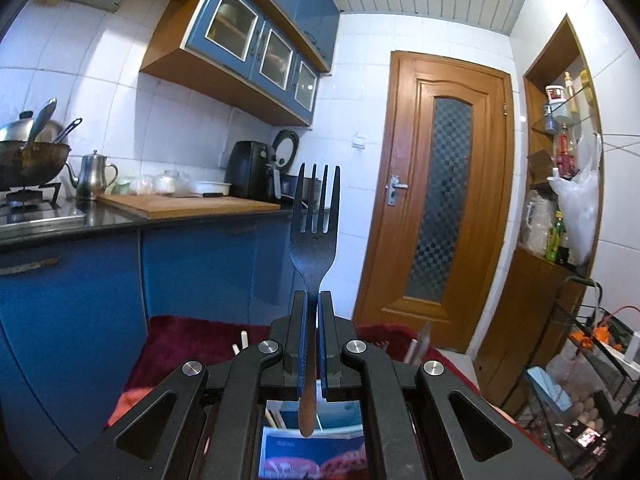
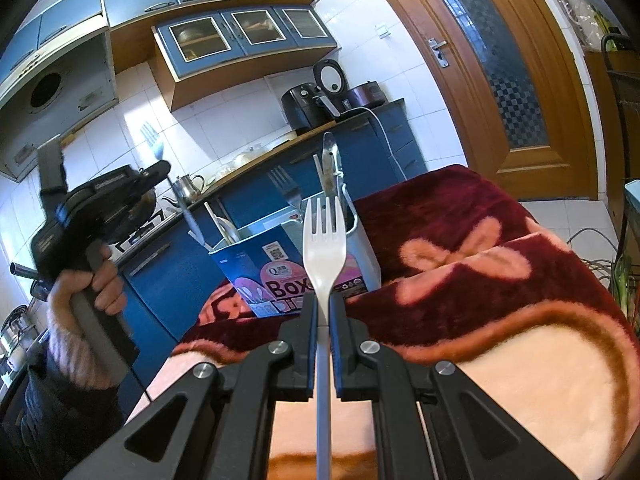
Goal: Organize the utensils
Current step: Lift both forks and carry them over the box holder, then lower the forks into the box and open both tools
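Observation:
In the left wrist view my left gripper [image 1: 313, 296] is shut on the neck of a dark wooden fork [image 1: 316, 216]. Its tines point up and its brown handle hangs down between the fingers. Under it shows the blue utensil box [image 1: 312, 444]. In the right wrist view my right gripper [image 2: 323, 300] is shut on a white plastic fork [image 2: 324, 248], tines up, just in front of the blue box [image 2: 276, 268]. The box holds several utensils, among them a metal fork [image 2: 286, 188]. The left gripper [image 2: 160, 170], held by a hand [image 2: 94, 286], hovers left of the box and higher than it.
The box stands on a dark red and pink blanket [image 2: 460, 220]. Behind it runs a blue kitchen counter with a cutting board [image 1: 188, 204], a steel kettle [image 1: 93, 176], a wok [image 1: 28, 160] and an air fryer [image 1: 250, 174]. A wooden door [image 1: 436, 200] and a wire rack [image 1: 580, 360] are on the right.

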The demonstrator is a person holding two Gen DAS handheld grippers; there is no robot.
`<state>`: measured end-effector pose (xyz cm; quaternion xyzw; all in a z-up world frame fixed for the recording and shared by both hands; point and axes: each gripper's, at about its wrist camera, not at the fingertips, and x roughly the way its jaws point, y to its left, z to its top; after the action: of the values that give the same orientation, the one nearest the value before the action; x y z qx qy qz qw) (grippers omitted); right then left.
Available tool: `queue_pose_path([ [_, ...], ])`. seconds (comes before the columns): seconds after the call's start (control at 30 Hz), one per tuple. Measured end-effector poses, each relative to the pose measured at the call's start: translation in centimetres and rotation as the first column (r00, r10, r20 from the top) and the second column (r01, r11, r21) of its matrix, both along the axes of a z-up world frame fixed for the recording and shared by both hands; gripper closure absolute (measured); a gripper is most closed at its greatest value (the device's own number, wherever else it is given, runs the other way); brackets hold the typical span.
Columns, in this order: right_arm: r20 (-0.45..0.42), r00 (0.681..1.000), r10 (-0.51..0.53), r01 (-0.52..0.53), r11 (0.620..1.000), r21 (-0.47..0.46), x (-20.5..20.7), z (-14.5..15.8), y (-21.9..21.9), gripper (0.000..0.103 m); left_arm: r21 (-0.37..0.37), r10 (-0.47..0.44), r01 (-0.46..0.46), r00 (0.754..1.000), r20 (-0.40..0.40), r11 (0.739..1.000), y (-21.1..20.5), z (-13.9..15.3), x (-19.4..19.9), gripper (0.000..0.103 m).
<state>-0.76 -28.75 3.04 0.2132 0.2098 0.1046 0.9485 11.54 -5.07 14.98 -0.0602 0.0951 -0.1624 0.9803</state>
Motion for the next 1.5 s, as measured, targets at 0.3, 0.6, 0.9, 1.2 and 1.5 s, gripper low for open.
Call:
queue_pose_path([
  [0.3,-0.006,1.000,-0.011,0.011,1.000,0.004,0.4,-0.5,-0.8,0.095,0.037,0.035,-0.035,0.999,0.007,0.999,-1.1,-2.4,2.0,0.099],
  [0.6,-0.006,1.000,-0.014,0.014,1.000,0.002,0.5,-0.7,-0.9,0.095,0.046,0.038,-0.036,0.998,-0.047,0.998,-1.0,-4.7,2.7,0.099],
  [0.9,0.006,1.000,-0.016,0.016,1.000,-0.019,0.4,-0.2,-0.5,0.095,0.048,0.020,-0.014,0.992,-0.127,0.999,-1.0,-6.1,3.0,0.097],
  [1.2,0.015,1.000,-0.011,0.012,0.999,-0.038,0.6,0.4,0.1,0.095,0.044,0.003,0.003,0.990,-0.139,0.999,-0.7,-6.0,1.7,0.085],
  [1.5,0.039,0.999,-0.006,0.010,0.996,-0.091,1.1,1.8,0.6,0.095,0.035,0.016,-0.009,0.982,-0.188,0.999,0.8,-5.8,0.4,0.084],
])
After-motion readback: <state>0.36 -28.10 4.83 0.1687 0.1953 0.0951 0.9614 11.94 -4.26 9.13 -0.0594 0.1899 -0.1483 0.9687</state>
